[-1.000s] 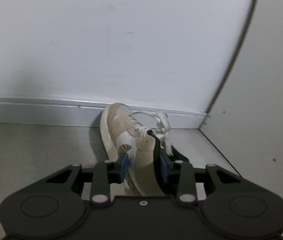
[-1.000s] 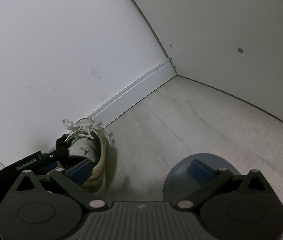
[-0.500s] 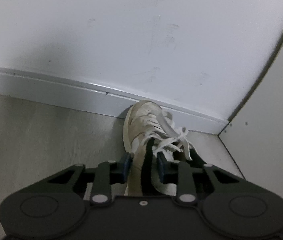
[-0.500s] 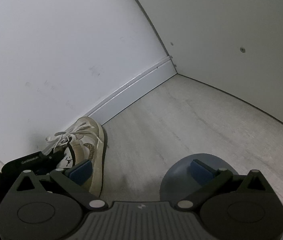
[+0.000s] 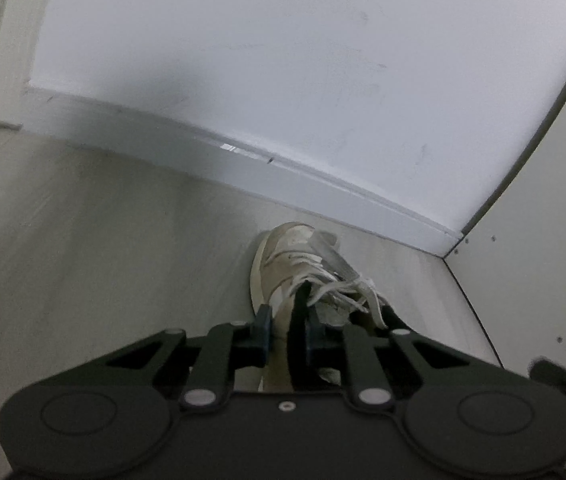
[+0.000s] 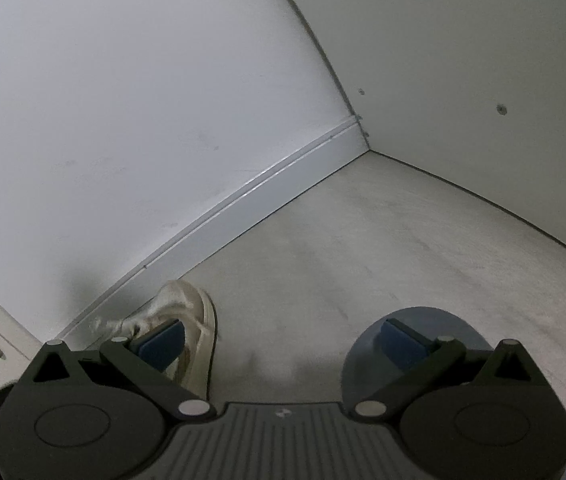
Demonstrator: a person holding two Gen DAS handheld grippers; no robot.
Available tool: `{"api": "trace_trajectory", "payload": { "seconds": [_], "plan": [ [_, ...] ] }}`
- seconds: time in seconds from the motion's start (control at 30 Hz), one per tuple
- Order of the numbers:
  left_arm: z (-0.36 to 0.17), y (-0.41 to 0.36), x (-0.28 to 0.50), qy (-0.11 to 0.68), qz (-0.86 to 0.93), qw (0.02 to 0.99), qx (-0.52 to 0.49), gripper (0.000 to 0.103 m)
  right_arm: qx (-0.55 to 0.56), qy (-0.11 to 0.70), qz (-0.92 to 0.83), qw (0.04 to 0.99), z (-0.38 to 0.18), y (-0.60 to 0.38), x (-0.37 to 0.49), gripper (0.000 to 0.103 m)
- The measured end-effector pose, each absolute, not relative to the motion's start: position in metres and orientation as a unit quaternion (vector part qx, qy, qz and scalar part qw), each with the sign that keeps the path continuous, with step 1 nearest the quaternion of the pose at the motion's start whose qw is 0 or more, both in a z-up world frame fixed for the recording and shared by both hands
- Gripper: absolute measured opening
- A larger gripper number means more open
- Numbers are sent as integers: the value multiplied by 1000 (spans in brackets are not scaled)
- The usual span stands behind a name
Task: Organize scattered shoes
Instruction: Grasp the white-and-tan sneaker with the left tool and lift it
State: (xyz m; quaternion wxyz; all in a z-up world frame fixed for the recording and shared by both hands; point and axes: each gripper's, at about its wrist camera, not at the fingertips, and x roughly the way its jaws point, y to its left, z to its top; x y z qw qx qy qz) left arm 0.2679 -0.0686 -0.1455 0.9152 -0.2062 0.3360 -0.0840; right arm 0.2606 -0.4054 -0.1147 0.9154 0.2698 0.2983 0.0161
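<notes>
My left gripper [image 5: 288,326] has its jaws pinched tight on the collar of the beige sneaker [image 5: 303,264], whose toe points away toward the baseboard [image 5: 243,168]. My right gripper [image 6: 283,336] stands wide open over bare floor [image 6: 363,220], holding nothing, with the sneaker just outside its left finger, short of the baseboard.

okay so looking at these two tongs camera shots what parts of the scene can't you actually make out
- Sneaker heel: left wrist view, hidden behind the left tongs clamped on its collar.
- Same sneaker: right wrist view, rear covered by the right tongs' left pad, laces blurred.
- Blue-grey rounded object: right wrist view, mostly behind the right pad; unidentifiable.
- Dark shape: left wrist view, cut off by the edge, blurred.
</notes>
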Motion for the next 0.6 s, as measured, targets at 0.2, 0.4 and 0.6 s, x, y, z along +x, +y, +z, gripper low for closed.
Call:
{"api": "trace_trajectory", "payload": {
  "seconds": [0.2, 0.4, 0.6],
  "plan": [
    [-144, -75, 233, 352, -103, 908, -204, 16, 271, 299, 37, 914, -111, -392, 258, 103],
    [-142, -83, 212, 380, -113, 893, -213, 22, 270, 295, 55, 915, -103, -378, 253, 103],
    [-124, -45, 199, 380, -132, 892, -209, 53, 268, 295, 66, 915, -97, -372, 246, 103]
  ]
}}
